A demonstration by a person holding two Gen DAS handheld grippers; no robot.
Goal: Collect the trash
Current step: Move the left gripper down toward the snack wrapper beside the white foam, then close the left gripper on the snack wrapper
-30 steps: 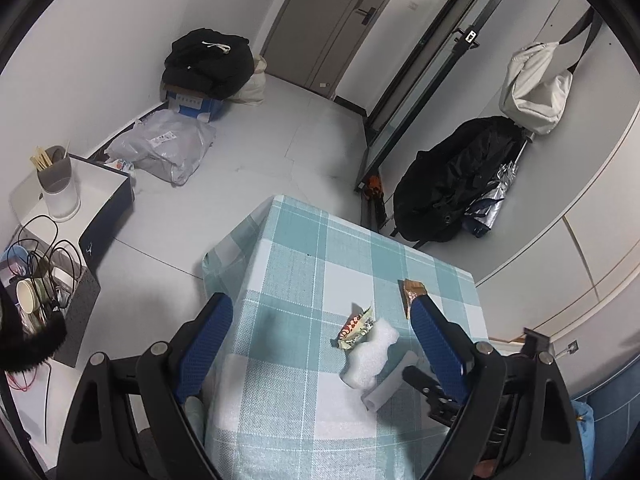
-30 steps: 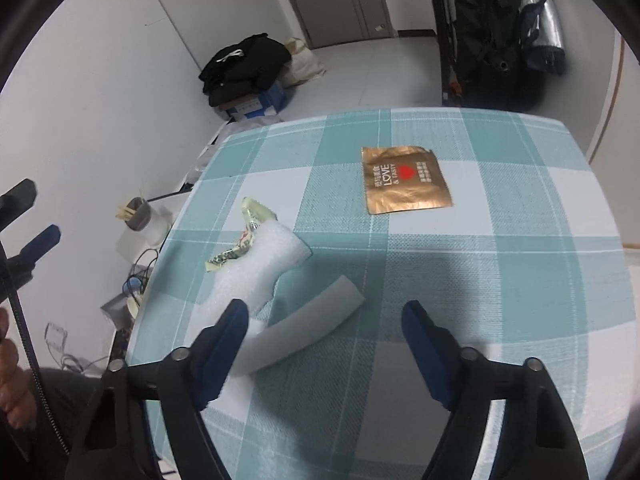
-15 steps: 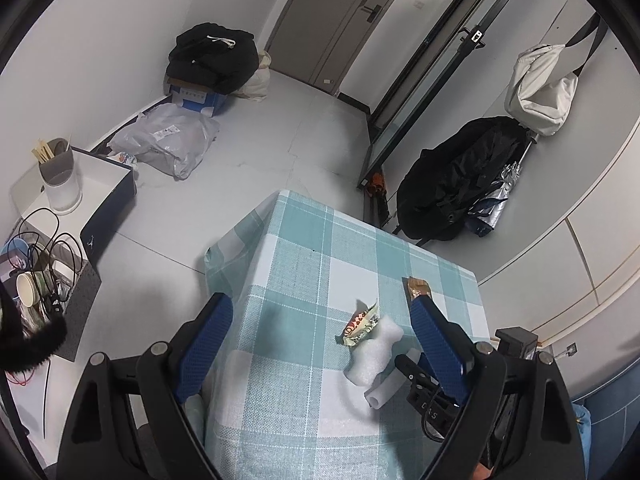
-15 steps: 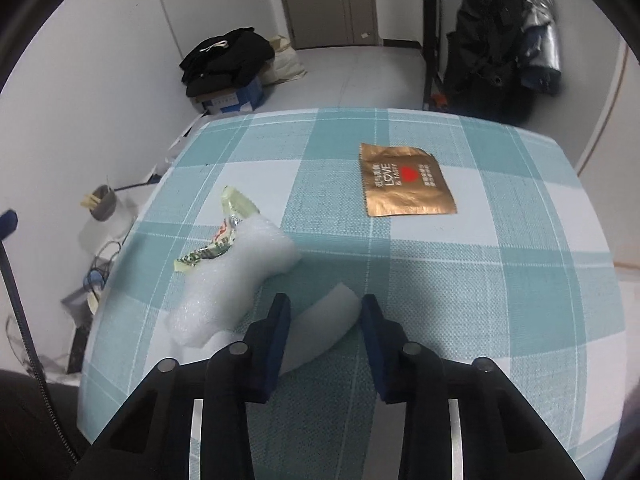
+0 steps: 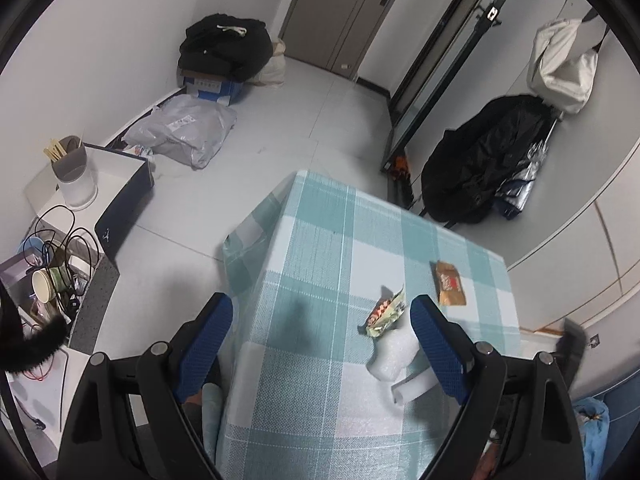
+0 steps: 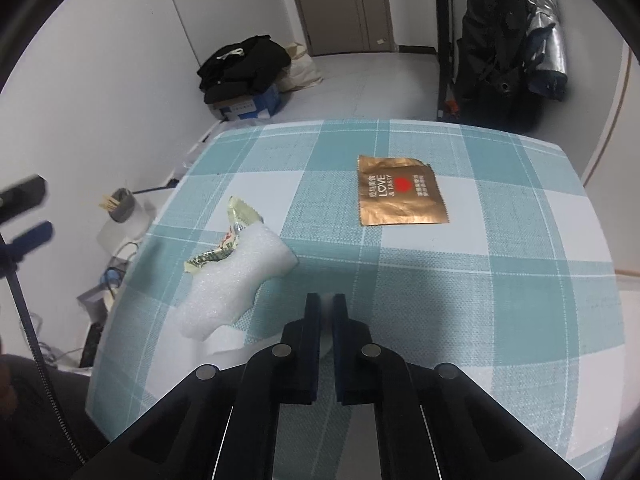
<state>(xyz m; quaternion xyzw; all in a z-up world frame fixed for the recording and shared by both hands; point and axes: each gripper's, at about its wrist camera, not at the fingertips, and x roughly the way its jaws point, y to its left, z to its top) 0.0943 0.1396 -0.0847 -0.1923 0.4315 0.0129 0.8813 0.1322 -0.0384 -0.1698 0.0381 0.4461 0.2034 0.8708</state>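
A white foam strip [image 6: 230, 350] lies at the near side of the teal checked table [image 6: 480, 280]. My right gripper [image 6: 326, 306] is shut on one end of it, and a sliver of white shows between the pads. A bumpy white foam chunk [image 6: 236, 280] lies just left of it, overlapping a green and yellow candy wrapper [image 6: 236, 226]. A gold snack wrapper [image 6: 400, 190] lies flat farther back. My left gripper [image 5: 320, 308] hangs open over the table's left edge with nothing between its fingers. The foam chunk [image 5: 394, 354], strip [image 5: 414, 386] and candy wrapper [image 5: 386, 312] sit by its right finger.
Left of the table, on the floor, stand a white box with a utensil cup [image 5: 74, 172] and a bin of cables [image 5: 52, 264]. Farther back are a grey bag [image 5: 184, 128], black clothes on a blue box [image 5: 224, 52], a hanging black jacket [image 5: 484, 160] and a door.
My right gripper's jaws have closed from wide open onto the end of the foam strip. The left gripper stays open and has tilted slightly.
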